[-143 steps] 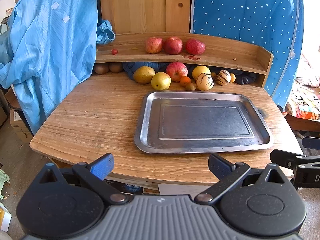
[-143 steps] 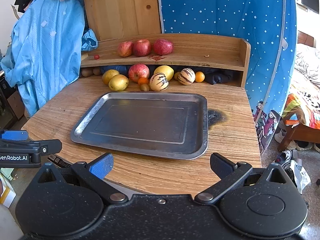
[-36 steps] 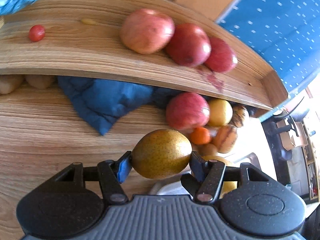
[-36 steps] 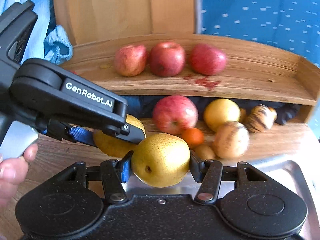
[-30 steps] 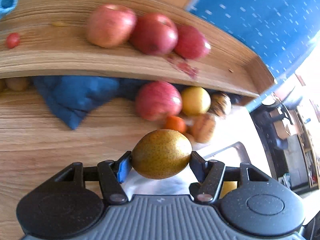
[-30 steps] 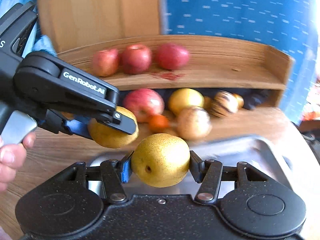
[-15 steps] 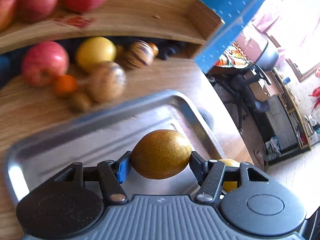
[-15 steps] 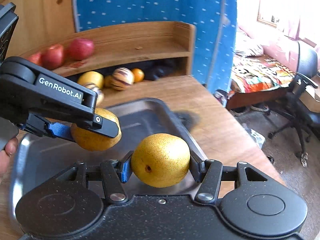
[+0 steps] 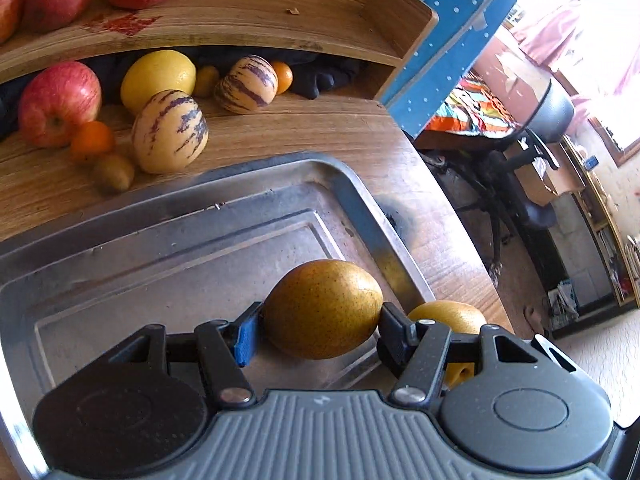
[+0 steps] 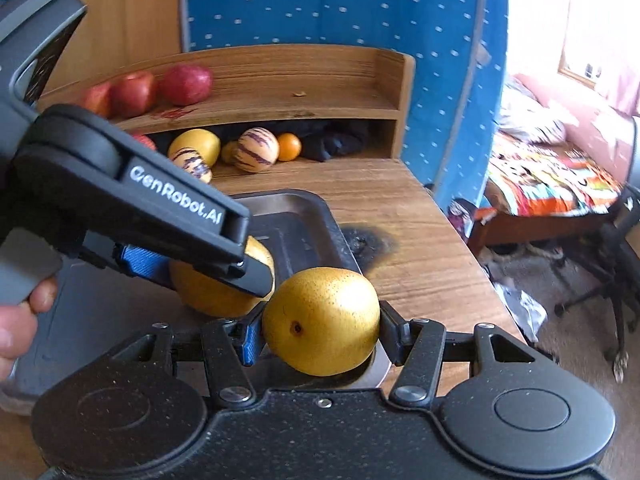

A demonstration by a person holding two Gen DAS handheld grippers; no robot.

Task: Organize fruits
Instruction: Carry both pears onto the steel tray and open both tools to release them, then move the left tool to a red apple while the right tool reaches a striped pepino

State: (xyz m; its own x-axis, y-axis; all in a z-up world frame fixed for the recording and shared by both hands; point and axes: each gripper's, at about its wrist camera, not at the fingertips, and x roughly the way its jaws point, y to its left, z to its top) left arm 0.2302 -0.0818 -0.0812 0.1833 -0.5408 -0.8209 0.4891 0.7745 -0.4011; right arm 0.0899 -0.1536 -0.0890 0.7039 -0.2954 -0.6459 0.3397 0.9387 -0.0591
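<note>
Pears now sit in both of your grippers, where 4.8 seconds ago both sets of fingers were spread with nothing between them over the bare tray: your left gripper (image 9: 320, 316) pinches the brownish pear (image 9: 322, 308) and your right gripper (image 10: 320, 320) pinches the yellow pear (image 10: 320, 320). Both fruits hang just above the right end of the metal tray (image 9: 168, 200), close beside each other, whereas a second ago you held them up by the fruit pile at the shelf. From the right wrist view your left gripper crosses in front at the left, your hand (image 10: 16, 320) on its grip. Left behind on the wooden table (image 10: 400, 200) under the shelf (image 9: 248, 12) are a red apple (image 9: 58, 102), a yellow round fruit (image 9: 158, 78), two striped melons (image 9: 170, 130), small oranges (image 9: 92, 140) and a kiwi (image 9: 113, 174); more red apples (image 10: 160, 88) rest on top of the shelf. A dark scorch mark (image 10: 370, 242) stains the wood beside the tray. Behind stands a blue dotted curtain (image 10: 320, 4), and to the right a bed with a colourful cover (image 10: 552, 184) and an office chair (image 9: 536, 128).
</note>
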